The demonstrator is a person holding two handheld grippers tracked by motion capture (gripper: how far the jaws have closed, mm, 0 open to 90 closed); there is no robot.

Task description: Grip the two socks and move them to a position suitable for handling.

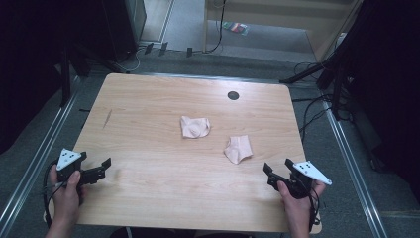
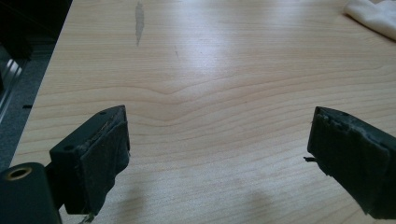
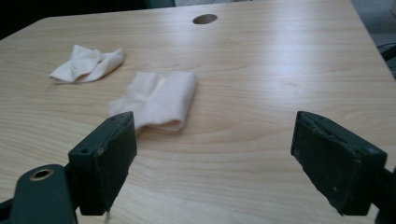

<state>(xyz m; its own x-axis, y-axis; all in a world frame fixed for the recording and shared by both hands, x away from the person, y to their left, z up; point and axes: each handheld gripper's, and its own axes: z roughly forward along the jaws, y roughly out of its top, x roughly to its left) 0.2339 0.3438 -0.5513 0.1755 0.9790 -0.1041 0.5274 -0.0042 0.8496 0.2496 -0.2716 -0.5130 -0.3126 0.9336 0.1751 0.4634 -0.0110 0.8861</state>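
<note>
While both my left gripper and right gripper gape empty, one cloth is cropped upper right.

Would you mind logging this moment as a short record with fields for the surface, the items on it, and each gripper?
surface: wooden table with a round cable hole
items: two pale socks, far sock and near sock, lying apart
left gripper: jaws open, holding nothing, near the table's left edge
right gripper: jaws open, holding nothing, just short of the near sock
</note>
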